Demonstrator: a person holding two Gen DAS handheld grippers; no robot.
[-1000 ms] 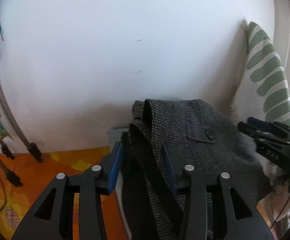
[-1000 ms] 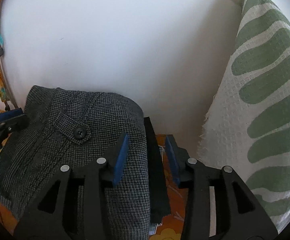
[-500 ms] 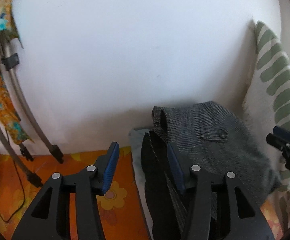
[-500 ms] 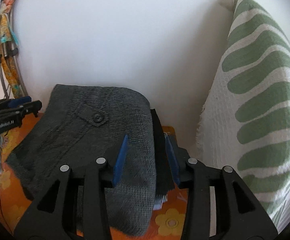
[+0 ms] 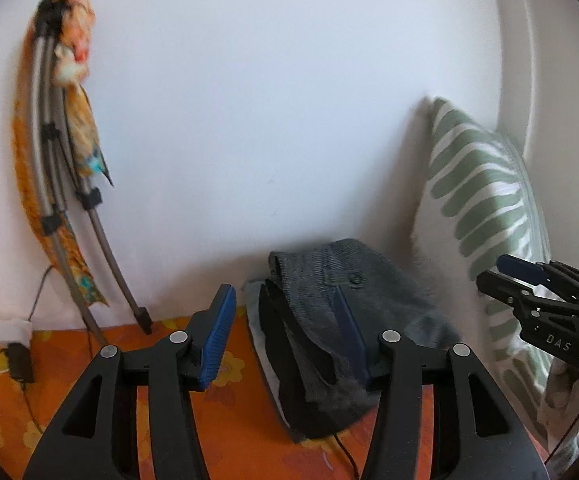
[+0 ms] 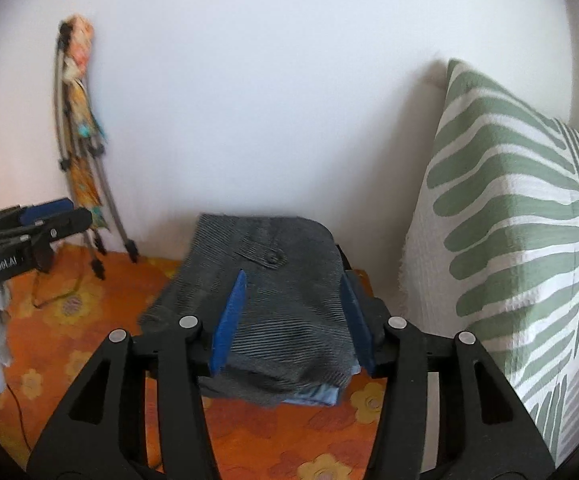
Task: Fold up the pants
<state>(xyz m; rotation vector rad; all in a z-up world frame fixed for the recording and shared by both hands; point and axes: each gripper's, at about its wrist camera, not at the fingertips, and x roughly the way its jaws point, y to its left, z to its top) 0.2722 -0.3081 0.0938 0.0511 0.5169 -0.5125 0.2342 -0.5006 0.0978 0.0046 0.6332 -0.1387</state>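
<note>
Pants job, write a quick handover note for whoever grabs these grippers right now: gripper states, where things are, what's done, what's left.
Left gripper: open, holding nothing, clear of the pile on its left side.
Right gripper: open, holding nothing, aimed at the pile from the front.
Grey pants: folded into a compact bundle with the buttoned pocket on top, lying on a stack of other folded clothes on the orange floral sheet, near the wall and beside the green striped pillow.
Done: the fold looks complete and released.
Left: probably only a check; one flap hangs loose at the left edge and may need tucking.
</note>
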